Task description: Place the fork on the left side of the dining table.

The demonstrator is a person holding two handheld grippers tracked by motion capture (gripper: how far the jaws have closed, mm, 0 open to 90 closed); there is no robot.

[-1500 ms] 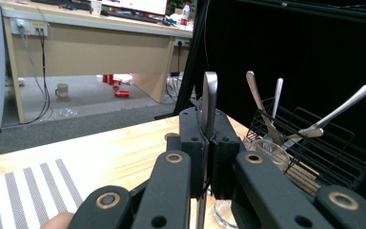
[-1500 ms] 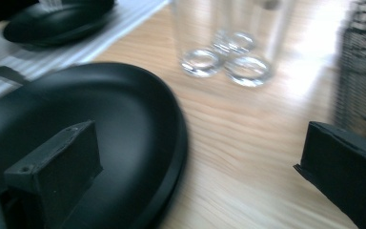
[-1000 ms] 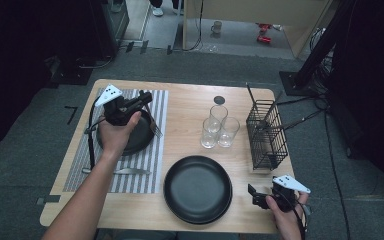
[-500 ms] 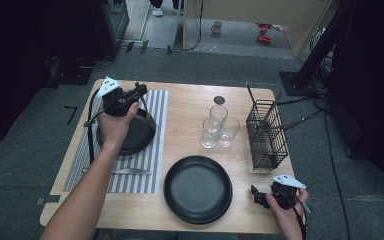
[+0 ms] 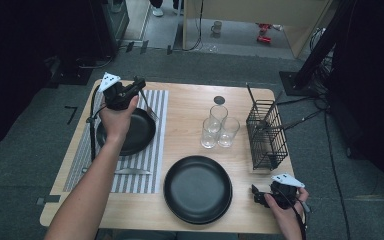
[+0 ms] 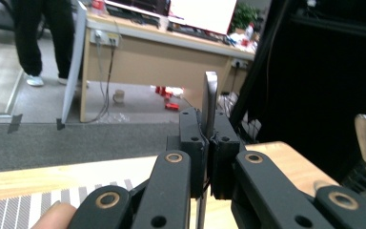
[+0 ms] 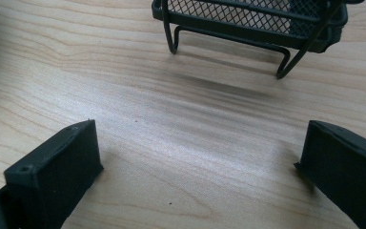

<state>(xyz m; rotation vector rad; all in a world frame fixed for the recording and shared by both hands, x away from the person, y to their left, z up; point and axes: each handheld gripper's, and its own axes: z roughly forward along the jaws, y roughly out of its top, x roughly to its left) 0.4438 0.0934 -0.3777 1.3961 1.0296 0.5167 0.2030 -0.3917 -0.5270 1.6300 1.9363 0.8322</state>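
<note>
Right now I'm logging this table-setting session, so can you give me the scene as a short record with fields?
left gripper: jaws shut on a piece of cutlery, a flat metal handle standing up between them; which piece cannot be told
left gripper place: raised above the small black plate on the striped mat
right gripper: jaws open, nothing between them, low over bare table
nearby: big black plate, three glasses, wire basket, knife on the mat

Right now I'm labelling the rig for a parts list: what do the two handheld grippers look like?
Both the left gripper and right gripper are black, each topped by a grey three-cornered plate, with a dark cable trailing. The jaws are blocky black pads on arms with brass-ringed pivots. Forearms are bare, no sleeves.
</note>
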